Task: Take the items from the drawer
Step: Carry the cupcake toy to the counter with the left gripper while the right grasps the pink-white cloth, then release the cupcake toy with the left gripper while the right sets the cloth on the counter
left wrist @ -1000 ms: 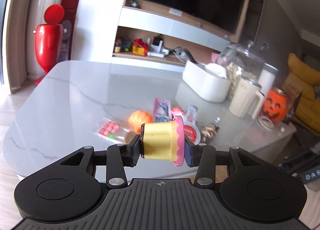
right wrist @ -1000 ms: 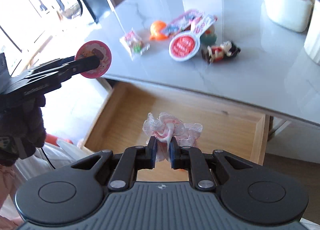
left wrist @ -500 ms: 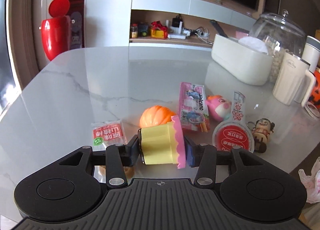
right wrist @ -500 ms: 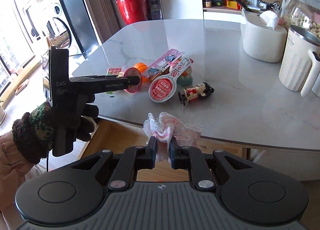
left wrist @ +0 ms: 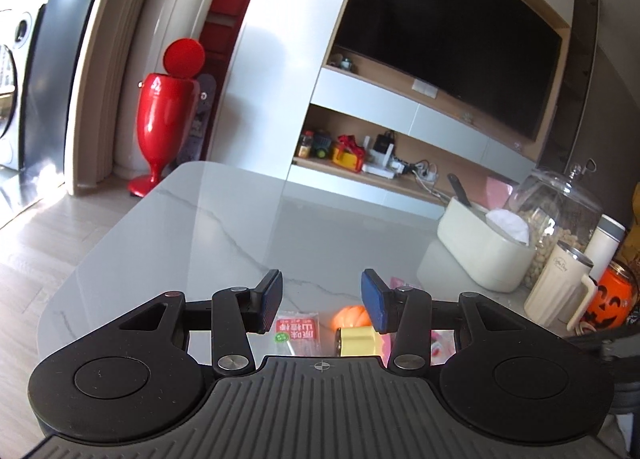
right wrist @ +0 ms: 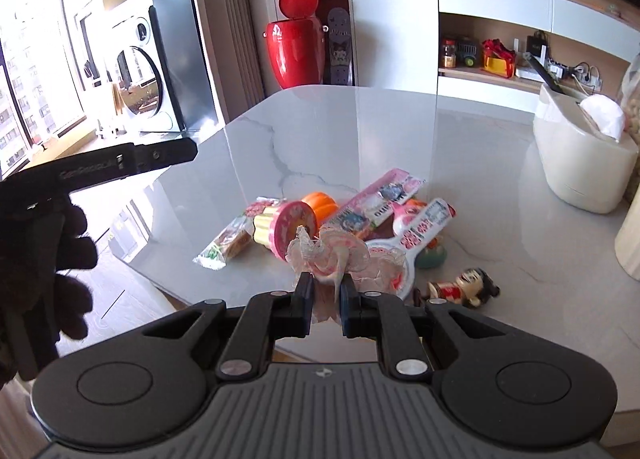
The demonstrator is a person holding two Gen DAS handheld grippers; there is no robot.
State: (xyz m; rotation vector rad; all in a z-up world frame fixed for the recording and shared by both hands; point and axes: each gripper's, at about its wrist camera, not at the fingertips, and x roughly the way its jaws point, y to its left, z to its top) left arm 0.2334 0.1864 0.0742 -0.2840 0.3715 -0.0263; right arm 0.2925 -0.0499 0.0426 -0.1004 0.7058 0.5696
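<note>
**Frilly bundle clamped, yellow cup lying free on marble**

The frilly bundle, a crinkled wad of translucent white and pink plastic, sits pinched between the two black fingers of the right gripper, above the near edge of the glossy grey-veined marble table.

The yellow cup toy, a ribbed cylinder with a scalloped pink rim, lies on its side on the table at about eleven o'clock from the bundle, beside a crinkly snack packet and an orange pumpkin-shaped ball.

The left gripper hovers with its blue-padded fingers spread wide and nothing between them; from its own camera the yellow cup toy shows low, at about five o'clock. A dark-gloved hand holds it.
</note>
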